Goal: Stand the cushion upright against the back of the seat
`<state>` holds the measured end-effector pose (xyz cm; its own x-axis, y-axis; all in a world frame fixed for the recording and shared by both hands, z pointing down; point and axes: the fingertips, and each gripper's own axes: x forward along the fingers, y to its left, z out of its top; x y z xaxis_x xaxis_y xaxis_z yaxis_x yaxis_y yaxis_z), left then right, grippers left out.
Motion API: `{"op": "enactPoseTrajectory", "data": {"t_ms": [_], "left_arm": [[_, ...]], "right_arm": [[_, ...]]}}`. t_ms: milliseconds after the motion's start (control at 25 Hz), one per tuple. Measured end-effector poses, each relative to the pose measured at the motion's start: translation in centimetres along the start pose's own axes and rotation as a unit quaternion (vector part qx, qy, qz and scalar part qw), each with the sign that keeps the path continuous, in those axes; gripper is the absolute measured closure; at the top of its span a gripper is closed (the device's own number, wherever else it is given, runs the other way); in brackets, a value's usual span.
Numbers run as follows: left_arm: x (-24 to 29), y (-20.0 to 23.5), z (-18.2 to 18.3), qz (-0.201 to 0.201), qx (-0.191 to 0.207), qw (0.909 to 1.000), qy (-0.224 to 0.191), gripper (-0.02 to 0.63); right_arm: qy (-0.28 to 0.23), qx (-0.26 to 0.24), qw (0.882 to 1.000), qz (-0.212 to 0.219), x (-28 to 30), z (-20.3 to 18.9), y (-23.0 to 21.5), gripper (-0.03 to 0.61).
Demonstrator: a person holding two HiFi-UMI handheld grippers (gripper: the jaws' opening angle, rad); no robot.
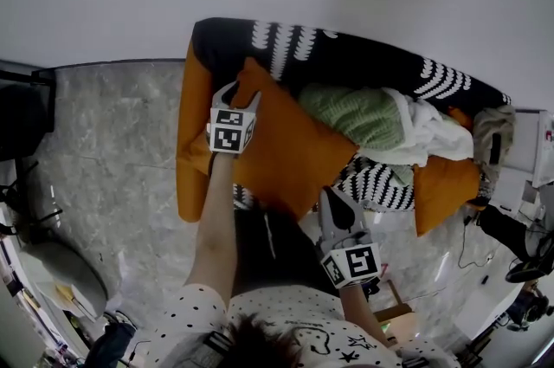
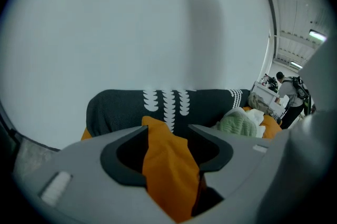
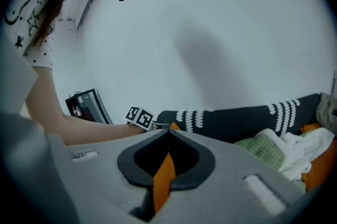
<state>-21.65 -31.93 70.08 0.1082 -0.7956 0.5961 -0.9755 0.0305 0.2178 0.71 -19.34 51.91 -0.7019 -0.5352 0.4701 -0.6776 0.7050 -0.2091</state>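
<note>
An orange cushion [image 1: 286, 150] lies tilted on the sofa's orange seat [image 1: 192, 141], its top corner toward the black patterned backrest [image 1: 363, 59]. My left gripper [image 1: 242, 98] is at that top corner. In the left gripper view its jaws [image 2: 167, 130] stand wide open, with the cushion's corner [image 2: 168, 175] loose between them and the backrest [image 2: 121, 107] behind. My right gripper [image 1: 333, 200] is at the cushion's near lower edge. In the right gripper view it [image 3: 168, 132] is shut on a thin fold of the cushion [image 3: 164, 175].
A green knitted blanket [image 1: 355, 115], white cloth [image 1: 424, 128], a black-and-white patterned cushion [image 1: 381, 184] and a second orange cushion [image 1: 446, 189] fill the sofa's right half. A white wall rises behind. Grey marble floor [image 1: 112, 150] lies to the left. A person [image 2: 289, 96] stands far off.
</note>
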Motion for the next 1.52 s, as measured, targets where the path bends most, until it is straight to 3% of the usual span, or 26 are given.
{"op": "enactPoseTrajectory", "data": {"t_ms": [280, 520, 680, 960, 1520], "left_arm": [[3.3, 1.7, -3.7, 0.033, 0.004, 0.9982, 0.049, 0.359], [5.8, 2.6, -6.6, 0.038, 0.021, 0.9934, 0.107, 0.414], [6.1, 2.5, -7.2, 0.033, 0.036, 0.9916, 0.120, 0.495], [4.8, 1.4, -7.1, 0.036, 0.059, 0.9934, 0.091, 0.573], [3.0, 0.1, -6.7, 0.034, 0.072, 0.9943, 0.070, 0.594]], "right_arm": [[0.027, 0.012, 1.000, -0.009, 0.0, -2.3, -1.0, 0.580], [0.037, 0.025, 0.999, -0.007, 0.4, -3.5, -0.9, 0.580], [0.037, 0.027, 0.999, -0.010, 0.4, -3.5, -1.1, 0.580], [0.037, 0.032, 0.999, -0.021, 0.1, -3.5, -1.7, 0.580], [0.028, 0.022, 0.999, -0.014, -0.6, -3.0, -0.6, 0.580]]}}
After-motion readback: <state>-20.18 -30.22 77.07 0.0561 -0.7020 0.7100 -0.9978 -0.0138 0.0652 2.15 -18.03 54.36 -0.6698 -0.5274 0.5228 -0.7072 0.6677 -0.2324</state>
